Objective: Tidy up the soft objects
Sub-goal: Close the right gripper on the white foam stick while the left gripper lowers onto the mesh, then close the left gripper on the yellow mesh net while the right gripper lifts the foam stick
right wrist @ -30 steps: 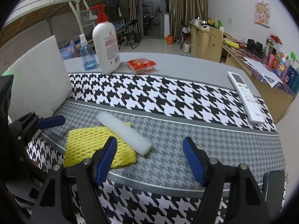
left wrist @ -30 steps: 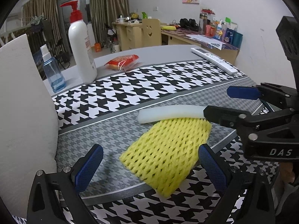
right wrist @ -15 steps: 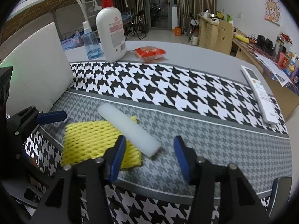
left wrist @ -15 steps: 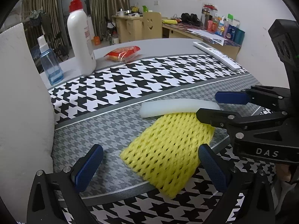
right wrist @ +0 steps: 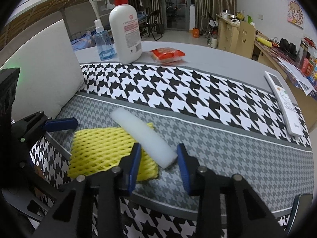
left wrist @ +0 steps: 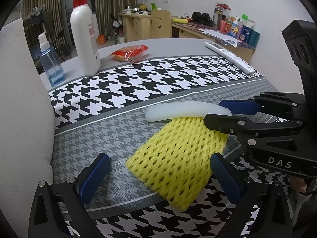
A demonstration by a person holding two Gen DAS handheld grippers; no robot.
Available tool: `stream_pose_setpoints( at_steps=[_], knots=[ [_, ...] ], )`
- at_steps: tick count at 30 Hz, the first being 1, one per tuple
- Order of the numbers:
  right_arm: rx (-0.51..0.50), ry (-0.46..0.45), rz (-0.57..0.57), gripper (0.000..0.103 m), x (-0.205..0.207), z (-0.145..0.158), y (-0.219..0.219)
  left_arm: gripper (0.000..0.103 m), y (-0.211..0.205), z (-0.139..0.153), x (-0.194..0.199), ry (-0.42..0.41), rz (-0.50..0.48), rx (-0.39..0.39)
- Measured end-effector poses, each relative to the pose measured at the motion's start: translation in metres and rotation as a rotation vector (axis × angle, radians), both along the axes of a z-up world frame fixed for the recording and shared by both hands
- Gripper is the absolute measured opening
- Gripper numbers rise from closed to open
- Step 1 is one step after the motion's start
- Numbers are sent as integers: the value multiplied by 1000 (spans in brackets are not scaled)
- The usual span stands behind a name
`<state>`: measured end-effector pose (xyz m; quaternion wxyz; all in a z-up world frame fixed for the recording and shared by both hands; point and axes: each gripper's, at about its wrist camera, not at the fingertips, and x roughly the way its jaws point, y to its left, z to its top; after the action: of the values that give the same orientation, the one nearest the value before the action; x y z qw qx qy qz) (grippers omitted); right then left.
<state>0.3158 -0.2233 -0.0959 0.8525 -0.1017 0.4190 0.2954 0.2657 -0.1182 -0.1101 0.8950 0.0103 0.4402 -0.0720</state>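
Observation:
A white foam strip (right wrist: 142,132) lies across the far edge of a yellow foam mesh sleeve (left wrist: 178,154) on the houndstooth cloth (left wrist: 138,79). My right gripper (right wrist: 159,150) straddles the strip's near end, one blue pad on each side. Its jaws are closing, and a thin gap still shows at each pad. In the left wrist view the right gripper (left wrist: 216,112) comes in from the right over the strip's end. My left gripper (left wrist: 159,158) is open just above the cloth, and the mesh's near corner lies between its fingers untouched. One left finger (right wrist: 61,124) shows beside the mesh.
A tall white foam board (left wrist: 19,99) stands along the left. Behind the cloth are a white pump bottle (left wrist: 85,39), a blue spray bottle (left wrist: 51,65) and a red snack packet (left wrist: 129,52). A white remote (right wrist: 285,105) lies at the right edge.
The right gripper's jaws have narrowed a lot and moved in around the end of the white strip. The left gripper, the strip and the mesh have stayed put.

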Motion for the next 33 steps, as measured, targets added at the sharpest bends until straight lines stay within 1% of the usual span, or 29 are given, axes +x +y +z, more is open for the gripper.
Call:
stream_pose_setpoints(
  at_steps=[7, 11, 12, 13, 15, 16, 26, 28, 33],
  knots=[
    [16, 20, 7, 42, 5, -1, -2, 102, 0, 0, 0, -2, 0, 2],
    [16, 17, 19, 42, 6, -2, 1, 102, 0, 0, 0, 0, -1, -1],
    [21, 18, 20, 37, 6, -2, 1, 102, 0, 0, 0, 0, 0, -1],
    [35, 28, 28, 29, 6, -2, 0, 102, 0, 0, 0, 1, 1, -1],
    [63, 45, 47, 18, 4, -1, -1, 102, 0, 0, 0, 3, 4, -6],
    [67, 44, 48, 16, 3, 0, -1, 102, 0, 0, 0, 4, 3, -7],
    [117, 22, 23, 13, -6, 15, -15, 102, 0, 0, 0, -2, 0, -5],
    [114, 12, 17, 11, -7, 16, -15, 102, 1, 0, 0, -1, -5, -7],
    [119, 14, 1, 10, -8, 17, -19, 100, 2, 0, 1, -8, 0, -11]
  ],
)
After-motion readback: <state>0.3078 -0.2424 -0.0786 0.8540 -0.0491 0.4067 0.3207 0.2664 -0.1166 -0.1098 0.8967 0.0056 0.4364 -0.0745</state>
